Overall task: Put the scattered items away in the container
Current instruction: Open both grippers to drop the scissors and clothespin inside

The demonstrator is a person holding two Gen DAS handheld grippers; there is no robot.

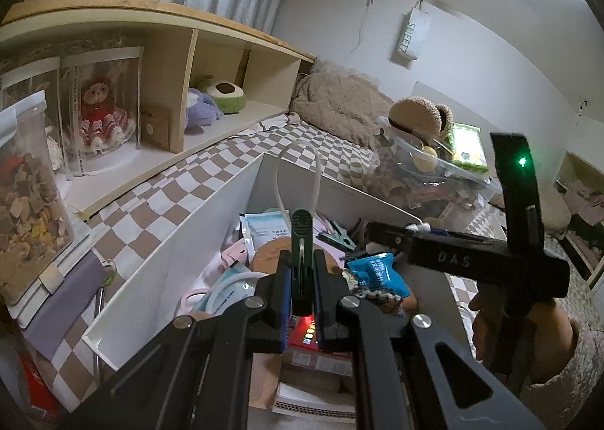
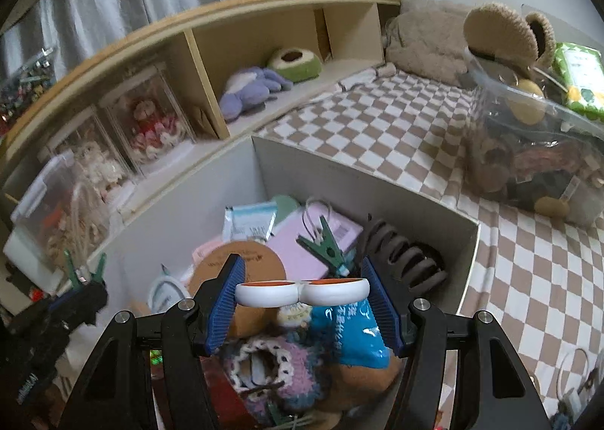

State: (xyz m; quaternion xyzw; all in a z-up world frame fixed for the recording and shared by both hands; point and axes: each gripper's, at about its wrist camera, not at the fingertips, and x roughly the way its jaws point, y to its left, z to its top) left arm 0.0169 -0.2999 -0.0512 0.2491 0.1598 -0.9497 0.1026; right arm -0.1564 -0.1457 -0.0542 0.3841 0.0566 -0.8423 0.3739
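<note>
In the left wrist view, the left gripper (image 1: 302, 279) is clamped on a dark green clothespin (image 1: 302, 241) above the white box (image 1: 158, 260); releasing it comes next. In the right wrist view, the right gripper (image 2: 302, 301), half-spread, grips a white double-ring case (image 2: 302, 290) over the same box (image 2: 396, 196), likewise ready to drop.

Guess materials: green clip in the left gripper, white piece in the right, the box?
Green clip: likely moulded plastic, matte, ribbed tip, metal spring showing. White piece: smooth, glossy, rounded double lobes with orange tops; plastic or ceramic, unclear. Box: thin flat white walls, matte; probably cardboard.
</note>
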